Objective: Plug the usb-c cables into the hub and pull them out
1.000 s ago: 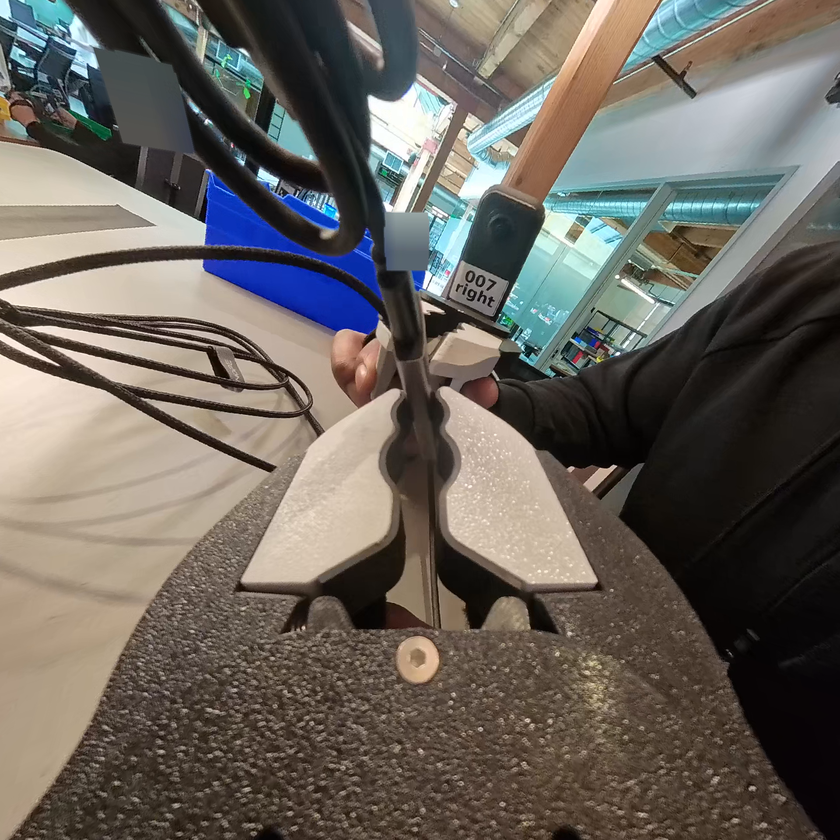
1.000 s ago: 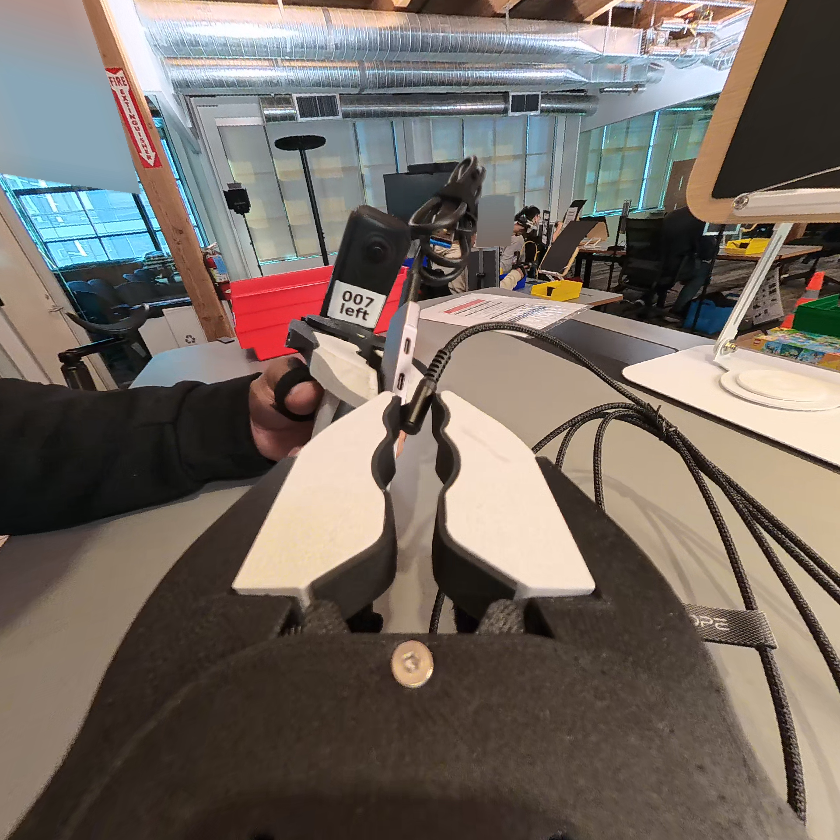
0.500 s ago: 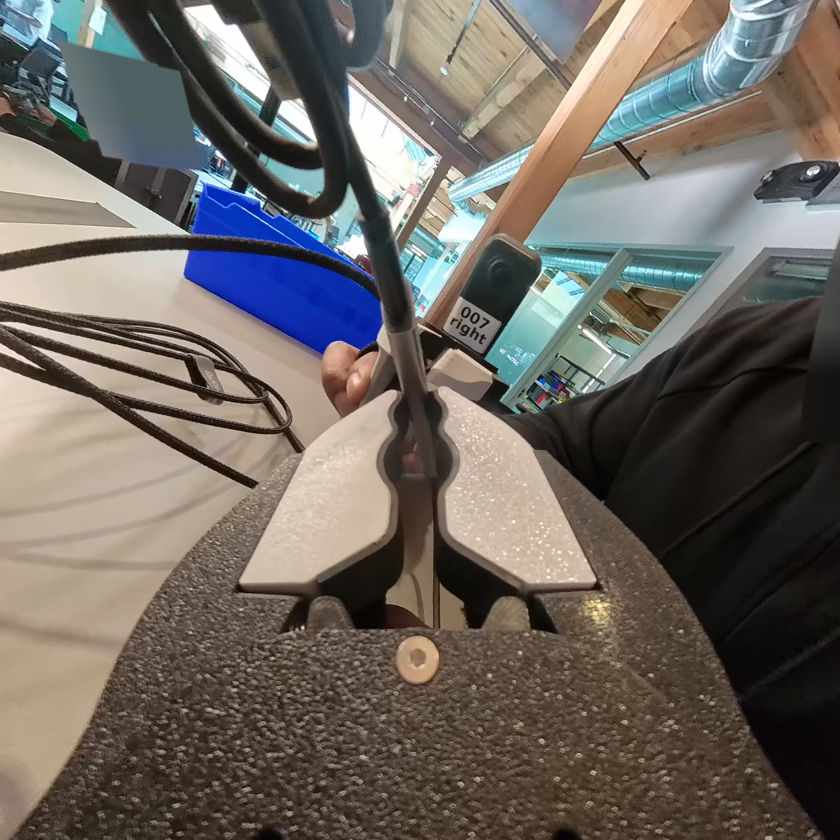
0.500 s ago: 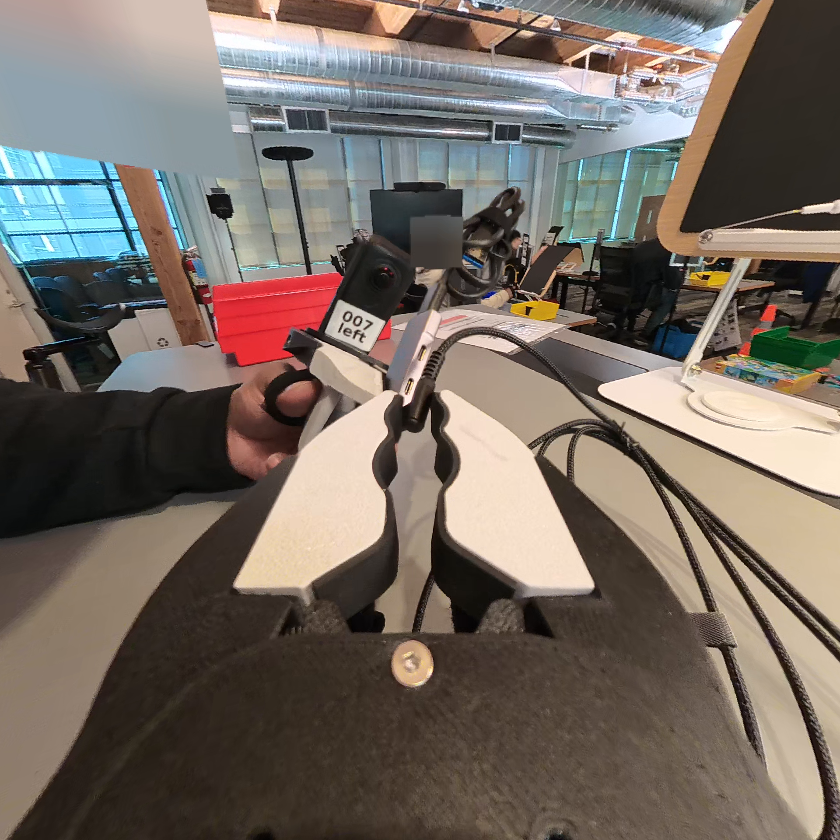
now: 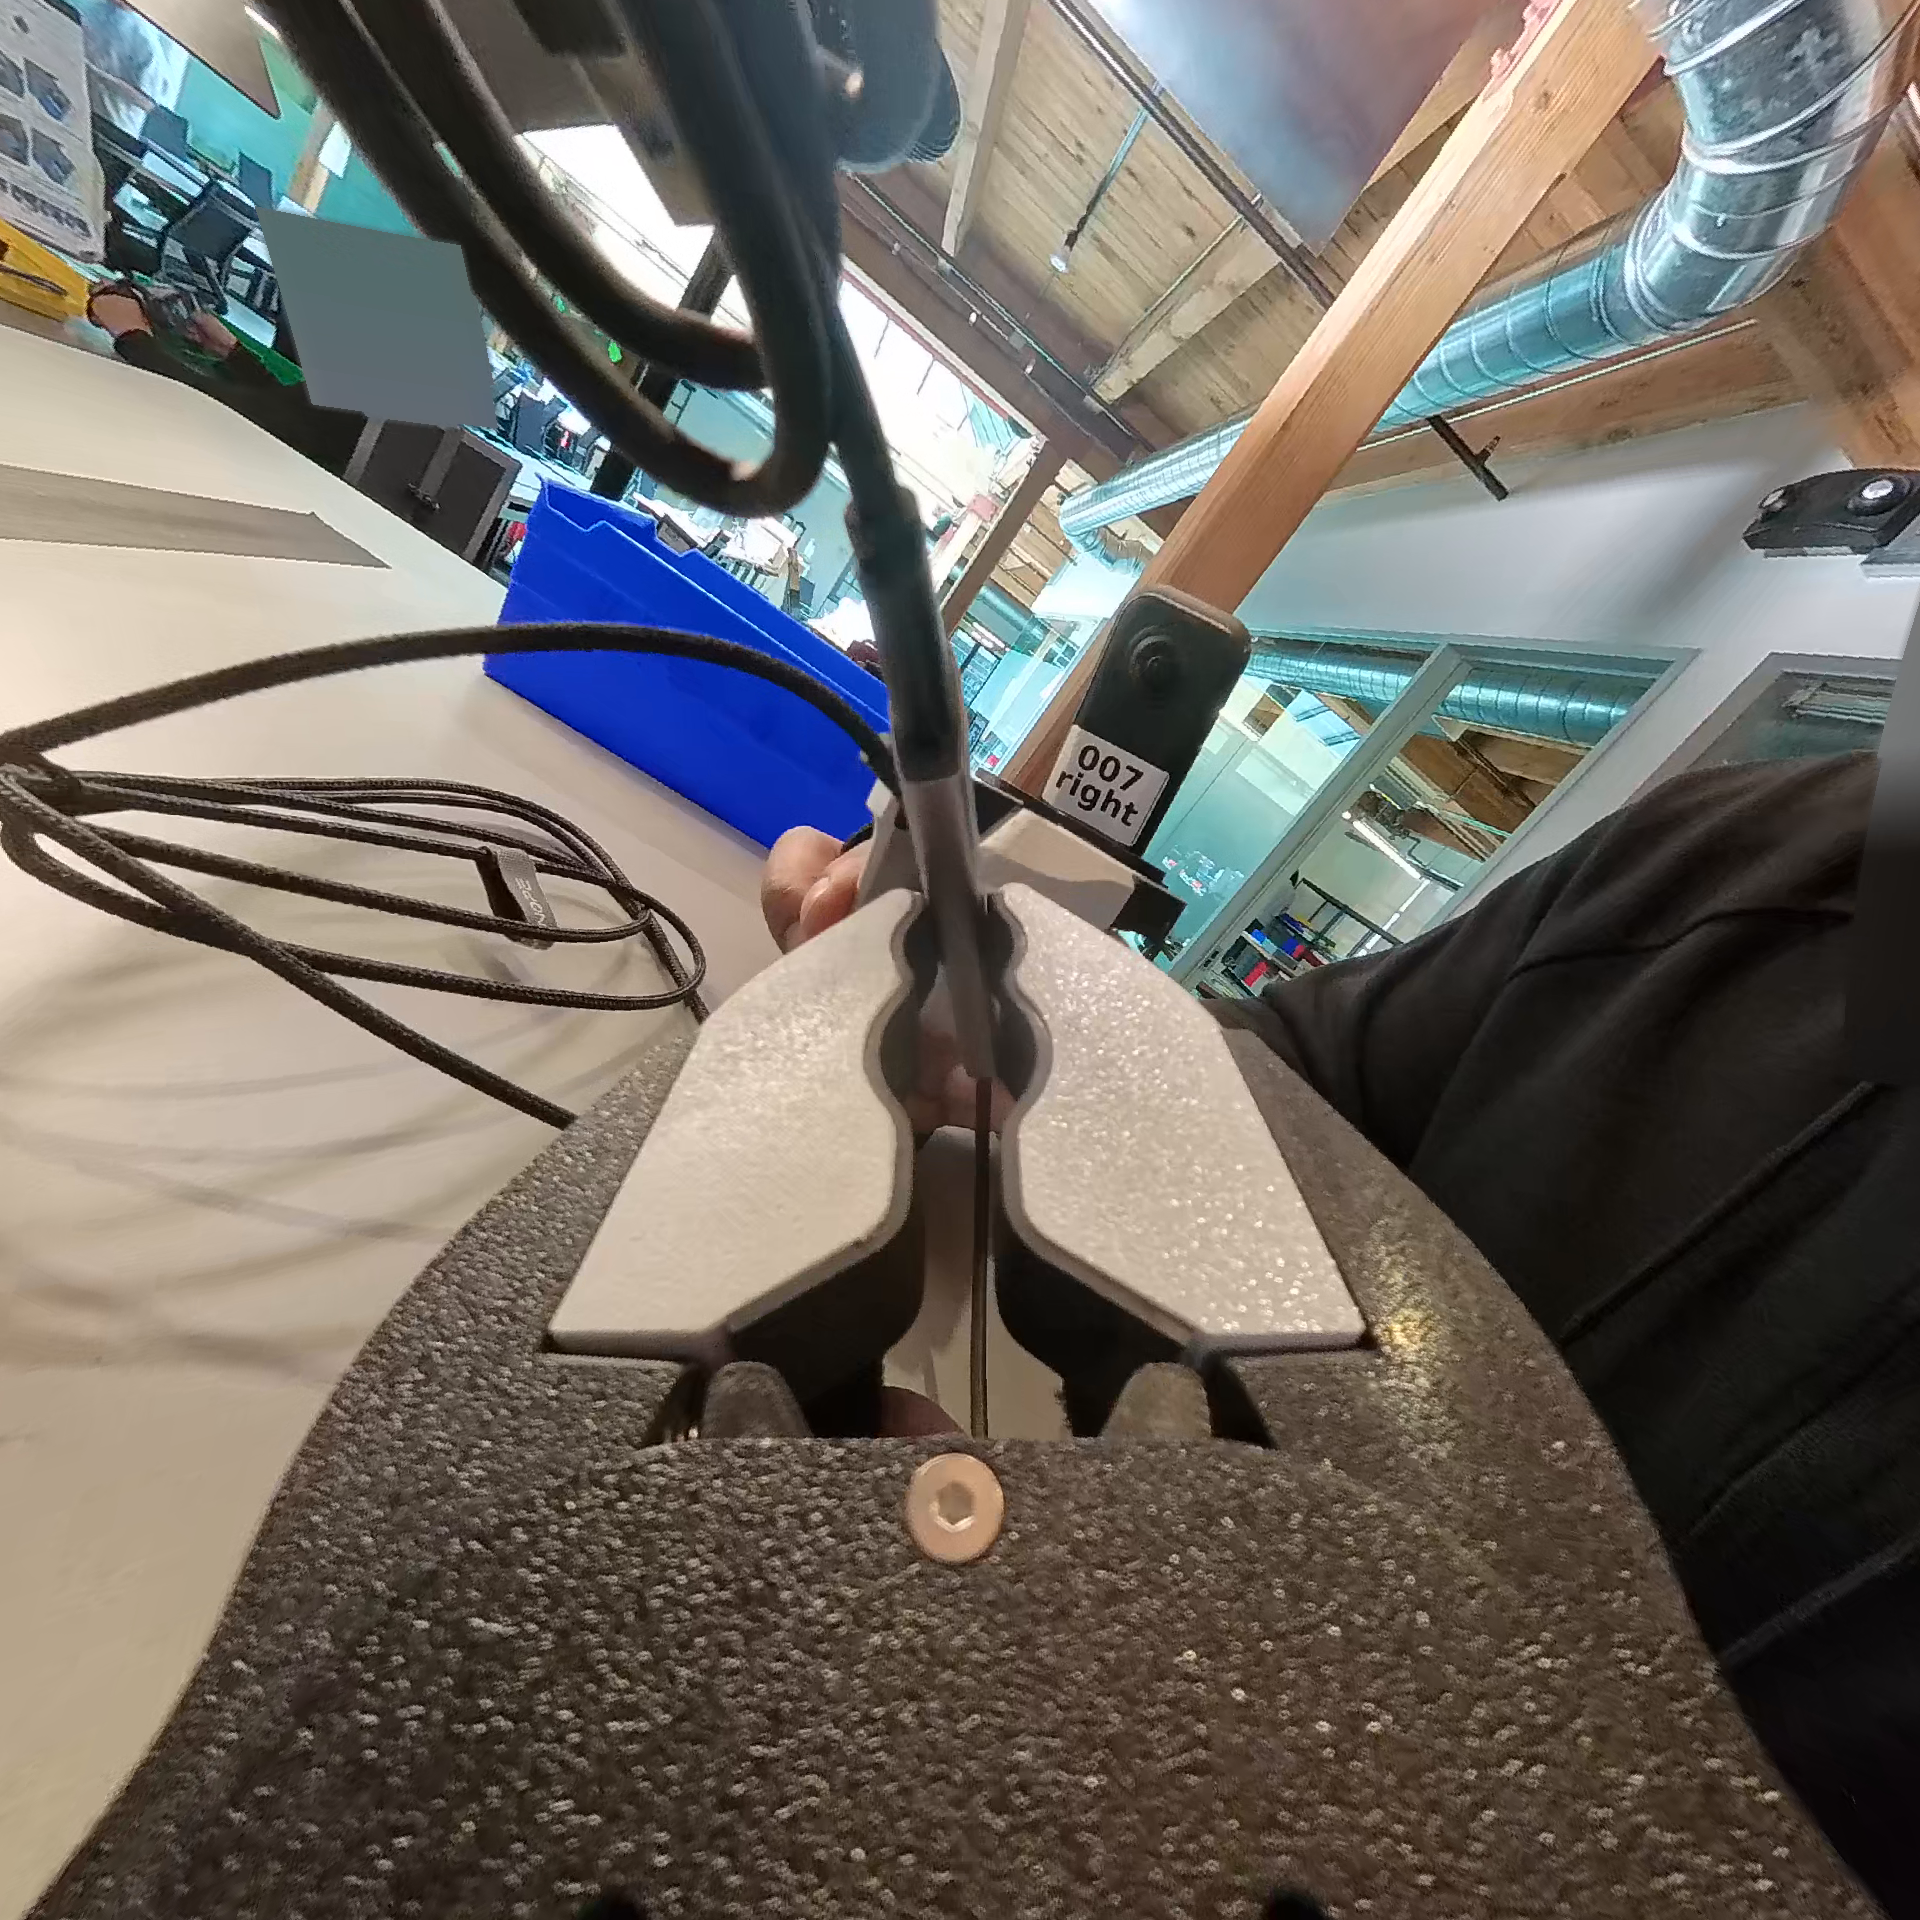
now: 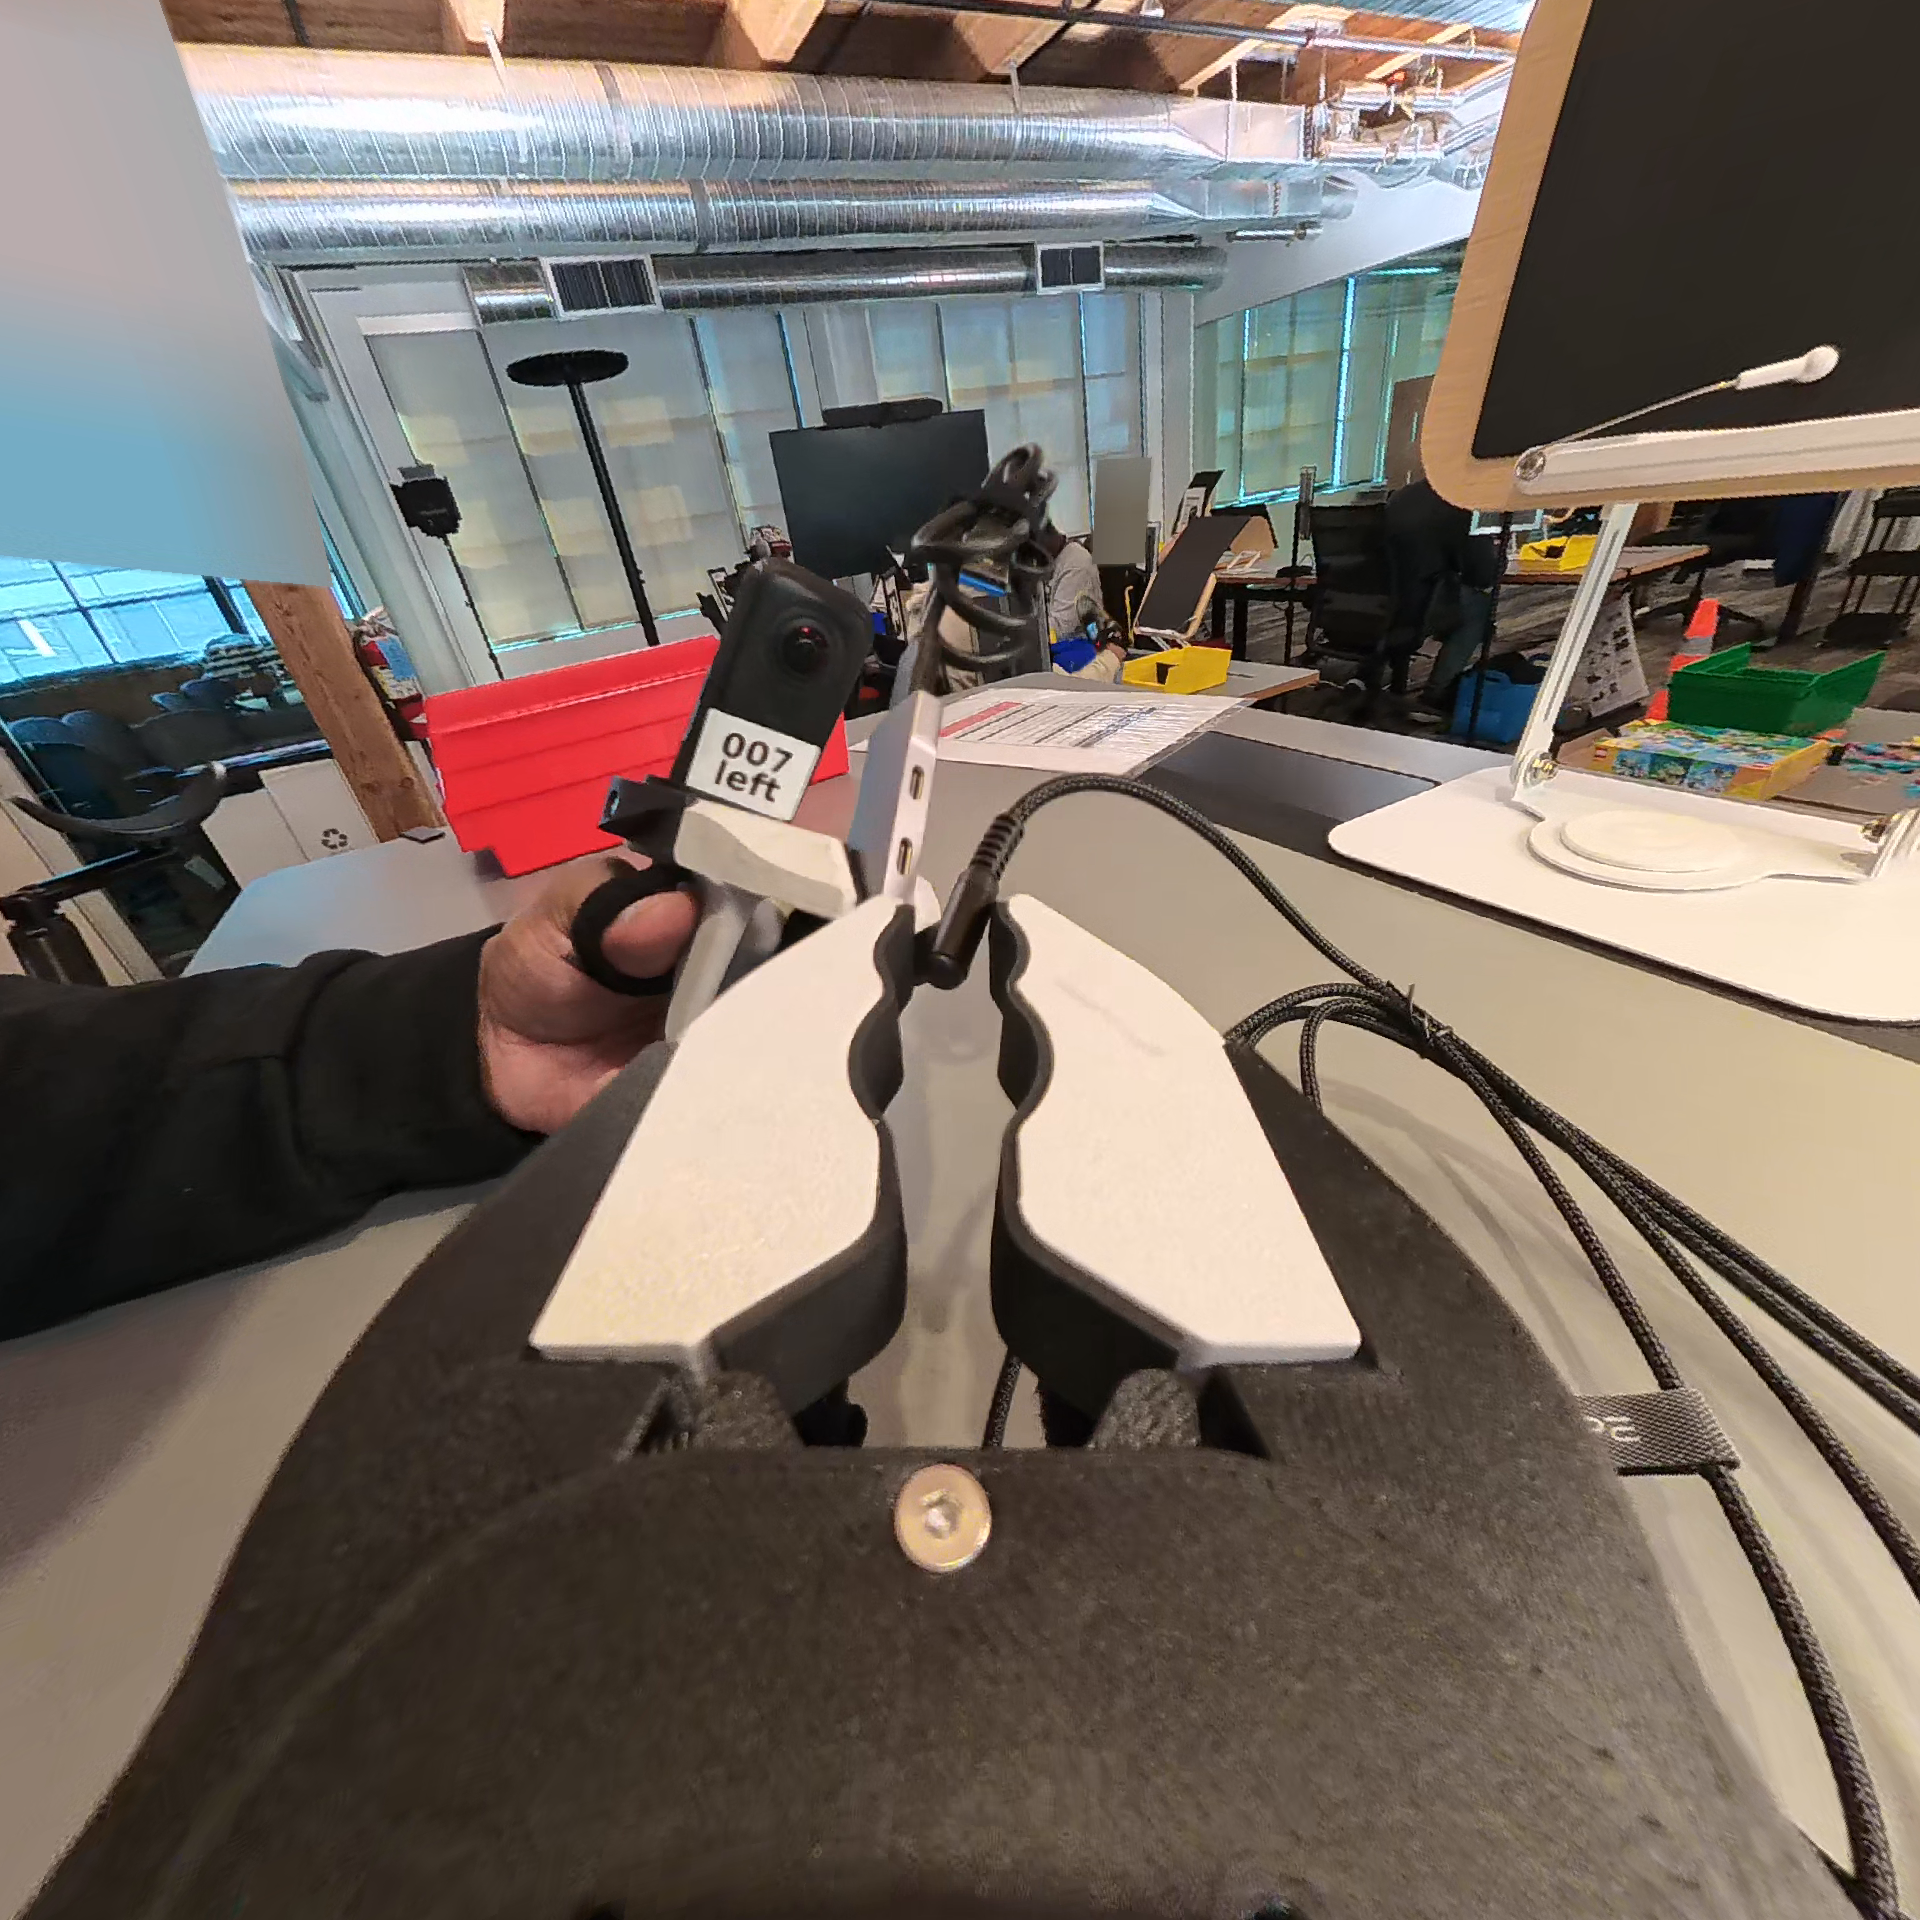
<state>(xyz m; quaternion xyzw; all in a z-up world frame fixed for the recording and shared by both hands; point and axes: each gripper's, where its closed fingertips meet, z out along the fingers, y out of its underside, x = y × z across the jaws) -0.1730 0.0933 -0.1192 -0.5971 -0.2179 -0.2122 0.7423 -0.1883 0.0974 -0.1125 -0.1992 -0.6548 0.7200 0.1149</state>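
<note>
My left gripper (image 5: 956, 935) is shut on the thin silver hub (image 5: 940, 831), seen edge-on and held above the table; the hub's own black cable (image 5: 810, 343) loops overhead. In the right wrist view the hub (image 6: 904, 800) stands upright with its side ports facing me. My right gripper (image 6: 948, 920) is shut on the black plug (image 6: 961, 914) of a braided USB-C cable (image 6: 1195, 821), right against the hub's lower edge. The plug's tip is hidden, so I cannot tell whether it sits in a port.
Several more braided cables, bound by a strap, lie on the pale table (image 5: 312, 862) and also show in the right wrist view (image 6: 1558, 1143). A blue bin (image 5: 675, 665), a red bin (image 6: 561, 748) and a white stand base (image 6: 1610, 862) sit farther off. A black sleeve (image 5: 1610, 1143) is at the right.
Both grippers have tilted upward, so more ceiling shows. The hub and plug stay gripped; the plug now sits lower along the hub's edge.
</note>
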